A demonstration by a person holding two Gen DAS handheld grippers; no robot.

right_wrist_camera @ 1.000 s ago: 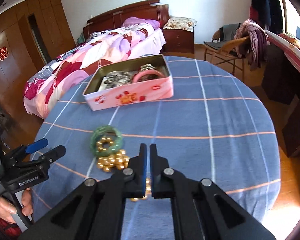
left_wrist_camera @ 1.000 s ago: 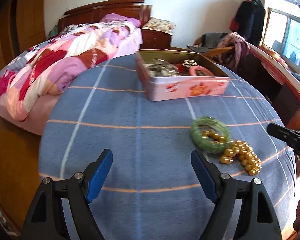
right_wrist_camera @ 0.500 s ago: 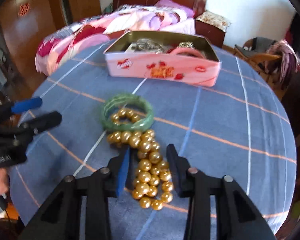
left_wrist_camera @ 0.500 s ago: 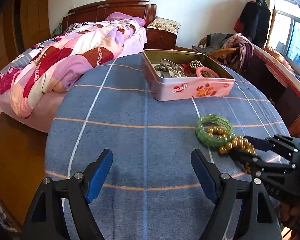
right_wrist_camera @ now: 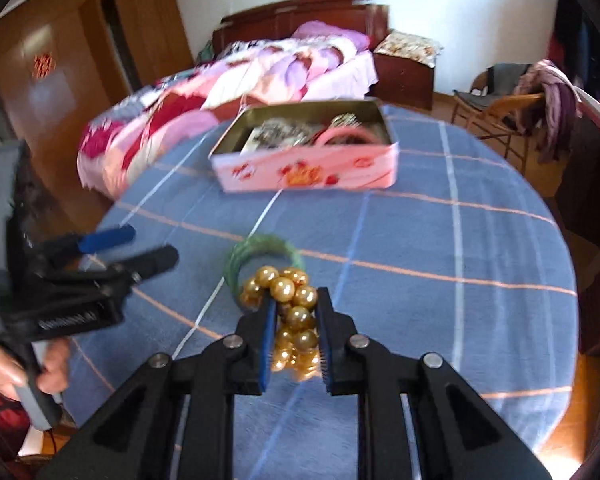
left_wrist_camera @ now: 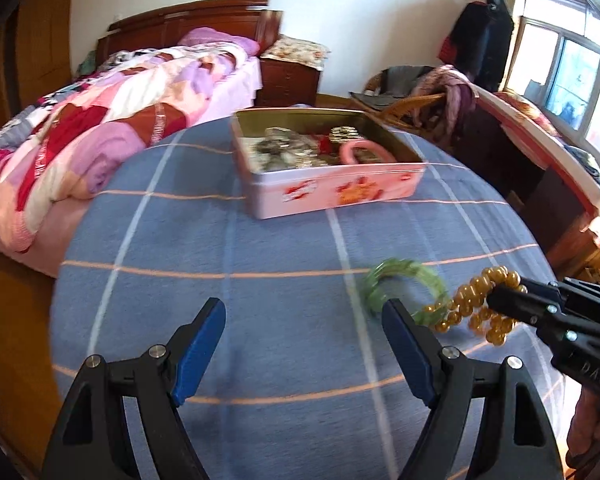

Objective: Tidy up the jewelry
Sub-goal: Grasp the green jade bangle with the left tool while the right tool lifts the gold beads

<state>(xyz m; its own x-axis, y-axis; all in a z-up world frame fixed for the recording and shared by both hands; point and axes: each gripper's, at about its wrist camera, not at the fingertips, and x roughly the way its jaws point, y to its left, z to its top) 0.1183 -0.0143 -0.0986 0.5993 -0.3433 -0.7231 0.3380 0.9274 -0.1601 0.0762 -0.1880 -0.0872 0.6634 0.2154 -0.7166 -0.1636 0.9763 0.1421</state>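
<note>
My right gripper point(right_wrist_camera: 296, 322) has its two blue pads closed in on the gold bead strand point(right_wrist_camera: 290, 308), which sits bunched between them; the beads fill the gap, so I judge the grip to be on, though the blur keeps me from seeing how firm it is. In the left wrist view the strand point(left_wrist_camera: 476, 304) hangs from the tip of that gripper point(left_wrist_camera: 500, 300), its trailing end touching or draped over the near rim of the green bangle point(left_wrist_camera: 404, 288), which lies flat on the blue checked tablecloth point(left_wrist_camera: 260, 312).

What the next move turns on is the pink tin point(right_wrist_camera: 306, 164). It lies straight ahead of my right gripper, well beyond the bangle point(right_wrist_camera: 260, 256), with its long side turned broadside to me and its open top already holding a pink bangle point(right_wrist_camera: 340, 136) and silvery pieces. So the carry runs forward and up over the near wall, and the loose tail of the strand has to clear both the green bangle and that wall.

My left gripper point(left_wrist_camera: 304, 344) is spread wide and holds nothing, low over the cloth, just beside the green bangle. The bangle is nearer to that hand than to my loaded right one, so I judge it the natural pick for the left.
</note>
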